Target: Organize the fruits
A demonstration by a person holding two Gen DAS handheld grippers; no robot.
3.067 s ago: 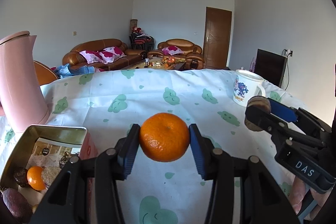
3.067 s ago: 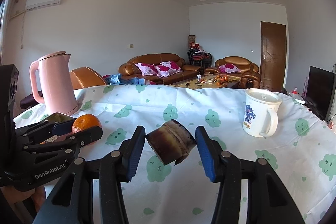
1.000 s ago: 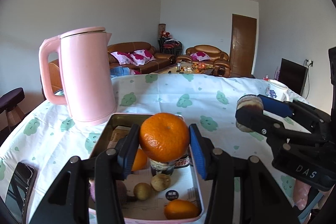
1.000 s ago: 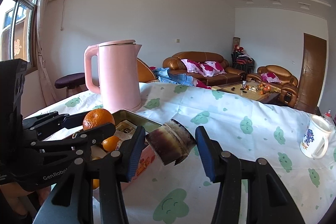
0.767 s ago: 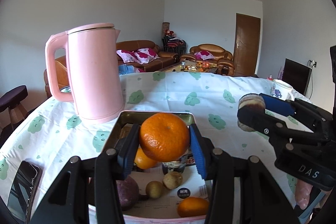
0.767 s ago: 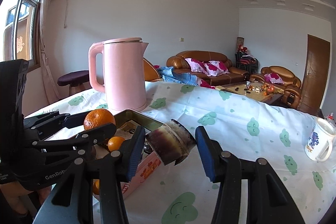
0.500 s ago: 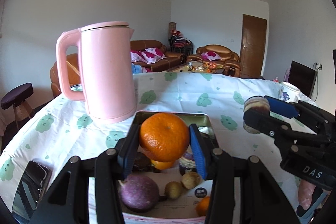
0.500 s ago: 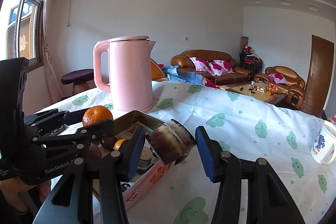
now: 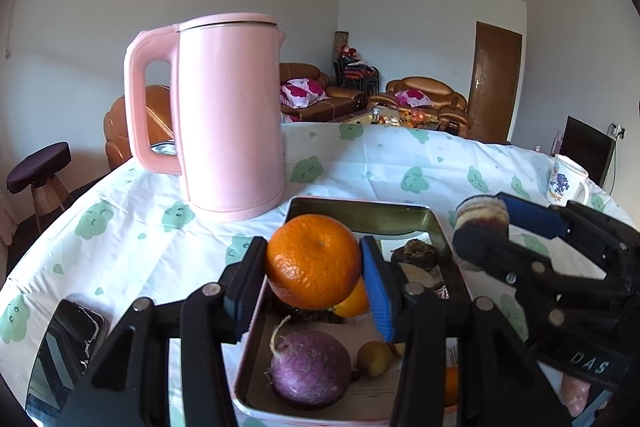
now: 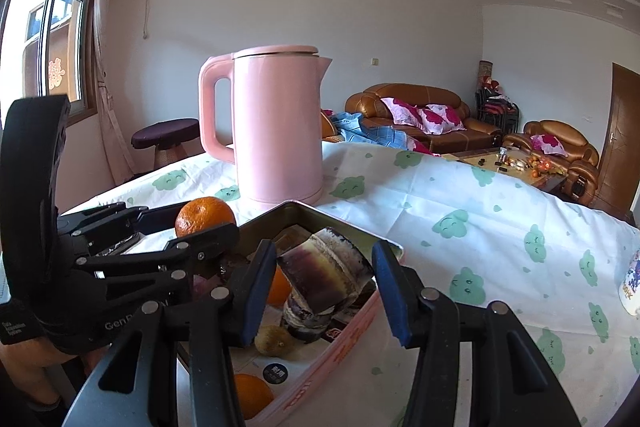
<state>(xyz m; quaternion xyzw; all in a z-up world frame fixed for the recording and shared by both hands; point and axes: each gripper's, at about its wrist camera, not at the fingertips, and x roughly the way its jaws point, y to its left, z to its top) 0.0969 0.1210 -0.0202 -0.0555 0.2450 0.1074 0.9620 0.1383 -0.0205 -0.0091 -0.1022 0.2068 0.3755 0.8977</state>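
Observation:
My left gripper [image 9: 314, 267] is shut on an orange mandarin [image 9: 314, 259] and hangs over the near left part of a pink metal tin [image 9: 360, 213]. My right gripper [image 10: 322, 277] is shut on a short piece of dark purple sugar cane [image 10: 326, 273] above the tin's [image 10: 340, 227] right side. In the left wrist view the right gripper [image 9: 484, 231] shows at the right with the cane end [image 9: 480, 211]. Inside the tin lie a purple round root [image 9: 310, 369], a small brown fruit [image 9: 374, 357], another mandarin [image 9: 354, 301] and a dark cane piece [image 9: 416, 255].
A tall pink kettle [image 9: 224, 115] stands just behind the tin on the white cloth with green cloud prints [image 9: 380, 163]. A phone [image 9: 64, 351] lies at the near left. A white mug [image 9: 566, 181] stands far right. A person's hand [image 10: 24, 359] holds the left gripper.
Both grippers moved left and a little down, coming over the tin. The kettle and tin shifted right and grew larger in view. Both grips stayed the same.

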